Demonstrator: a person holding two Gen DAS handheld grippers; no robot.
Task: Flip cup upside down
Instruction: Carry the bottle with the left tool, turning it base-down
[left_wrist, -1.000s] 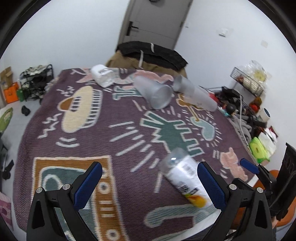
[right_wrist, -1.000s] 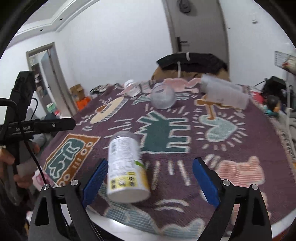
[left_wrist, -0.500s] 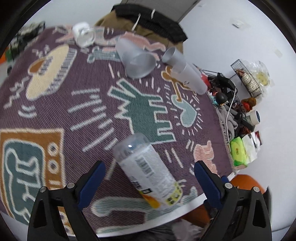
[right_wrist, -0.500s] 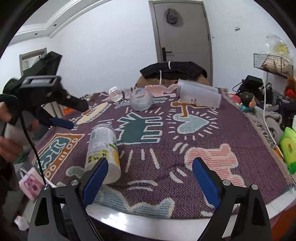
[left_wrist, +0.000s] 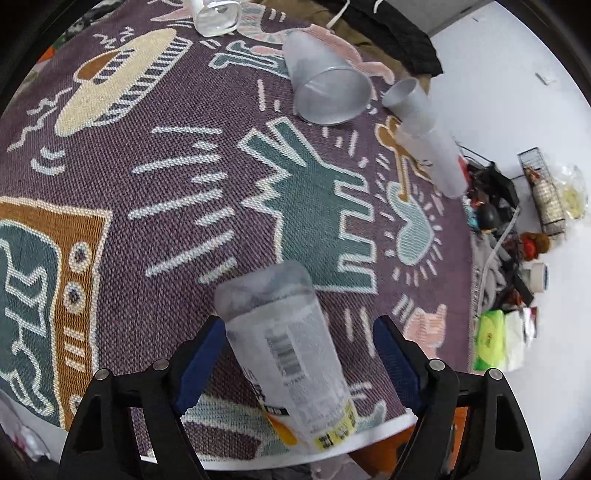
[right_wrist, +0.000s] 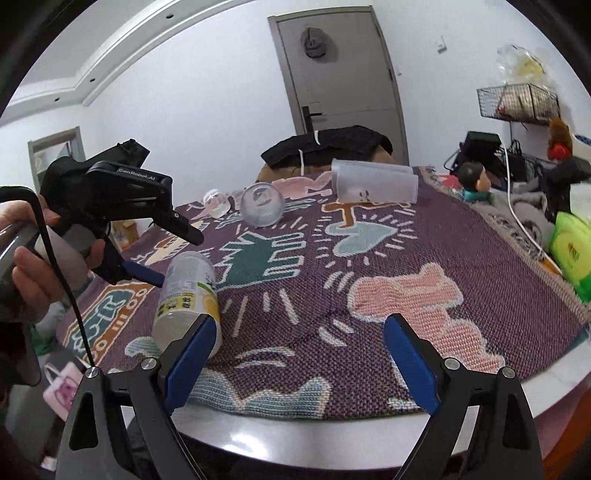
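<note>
A clear plastic cup with a white and yellow label (left_wrist: 291, 354) lies on its side near the table's front edge, base pointing away from me; it also shows in the right wrist view (right_wrist: 186, 295). My left gripper (left_wrist: 295, 363) is open, its blue fingers on either side of the cup, not touching it. In the right wrist view the left gripper (right_wrist: 147, 251) hovers over the cup. My right gripper (right_wrist: 299, 365) is open and empty, above the front edge, right of the cup.
A patterned purple cloth (left_wrist: 184, 192) covers the table. A frosted cup (left_wrist: 325, 92), a tall frosted tumbler (left_wrist: 428, 136) and a small glass (left_wrist: 216, 16) lie toppled at the far side. Clutter and cables sit off the right edge (right_wrist: 524, 221).
My left gripper has dropped down and forward until its fingers straddle the labelled cup. My right gripper has drawn back to the right, away from the cup.
</note>
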